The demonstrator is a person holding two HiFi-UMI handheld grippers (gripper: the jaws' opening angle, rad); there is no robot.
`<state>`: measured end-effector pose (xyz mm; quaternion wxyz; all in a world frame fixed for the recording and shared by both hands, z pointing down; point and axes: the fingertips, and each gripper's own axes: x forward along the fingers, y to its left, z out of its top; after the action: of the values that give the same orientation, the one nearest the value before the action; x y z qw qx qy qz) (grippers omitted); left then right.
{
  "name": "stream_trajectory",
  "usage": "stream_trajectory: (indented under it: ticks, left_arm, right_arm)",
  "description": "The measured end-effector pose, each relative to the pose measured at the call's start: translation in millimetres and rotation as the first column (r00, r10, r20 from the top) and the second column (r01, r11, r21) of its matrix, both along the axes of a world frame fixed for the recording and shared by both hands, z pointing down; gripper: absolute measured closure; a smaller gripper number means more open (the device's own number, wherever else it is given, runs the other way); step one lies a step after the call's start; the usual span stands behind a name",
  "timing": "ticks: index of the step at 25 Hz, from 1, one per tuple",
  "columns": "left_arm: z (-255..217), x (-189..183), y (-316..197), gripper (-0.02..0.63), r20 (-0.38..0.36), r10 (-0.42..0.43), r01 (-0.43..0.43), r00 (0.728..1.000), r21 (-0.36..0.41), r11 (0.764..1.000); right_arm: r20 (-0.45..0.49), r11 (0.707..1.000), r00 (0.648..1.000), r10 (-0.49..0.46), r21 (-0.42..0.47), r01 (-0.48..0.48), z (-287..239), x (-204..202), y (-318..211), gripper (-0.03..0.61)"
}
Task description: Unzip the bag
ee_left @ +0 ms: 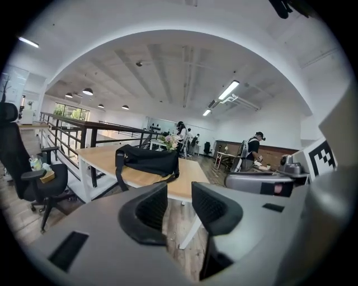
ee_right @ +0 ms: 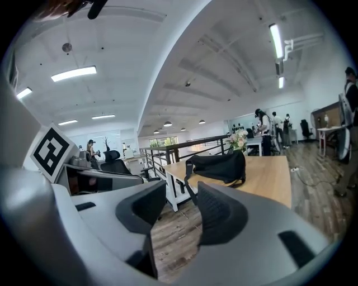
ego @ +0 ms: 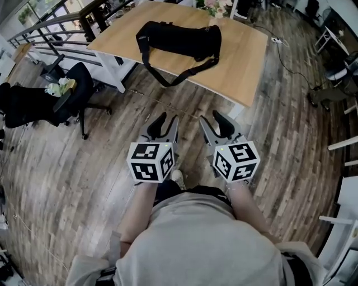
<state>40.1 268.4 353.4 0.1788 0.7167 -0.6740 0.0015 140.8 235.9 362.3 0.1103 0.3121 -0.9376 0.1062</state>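
My left tongs (ego: 166,120) and right tongs (ego: 211,118) are closest, side by side and low in front of me, each with its marker cube (ego: 151,161) at the back. Both pairs are spread, and each gripper view shows only floor and room in the gap, so neither is pinching anything. Both point toward the bag and are well apart from it.

The bag (ego: 182,38) is black and lies lengthwise on the tabletop (ego: 240,61), closer to the edge facing me than to the far one. Its strap (ego: 168,78) loops down over that near edge and hangs in front of it. I cannot make out the zip from here.

Flowers (ego: 215,6) stand at the far edge of the tabletop, just behind the bag's right end. The tabletop's near corner points toward my right tongs.

Below me is plank floor (ego: 84,162), with my shoe between the two cubes. A black chair (ego: 61,98) stands off to my left, near the tabletop's left corner, and a dark rail (ego: 61,19) runs behind it. In the gripper views, people stand at desks far across the room.
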Motion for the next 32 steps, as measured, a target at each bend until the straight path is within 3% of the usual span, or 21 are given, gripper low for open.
stream_trajectory:
  ticks: [13, 22, 32]
  left_arm:
    - [19.3, -19.1, -45.0, 0.482, -0.051, 0.119, -0.121, 0.992, -0.044, 0.992]
    - [24.6, -41.4, -80.1, 0.482, -0.069, 0.117, -0.120, 0.991, -0.037, 0.992]
    - [33.6, -74.3, -160.4, 0.482, -0.098, 0.069, -0.074, 0.993, -0.048, 0.996]
  right_arm:
    - [-0.021, 0.996, 0.998, 0.066, -0.054, -0.067, 18.2, -24.2, -33.0, 0.408]
    - [-0.042, 0.997, 0.998, 0.038, -0.064, -0.041, 25.1, -49.4, -66.7, 0.408]
    - [-0.039, 0.998, 0.998, -0.039, -0.042, 0.037, 25.0, -96.3, -152.1, 0.408]
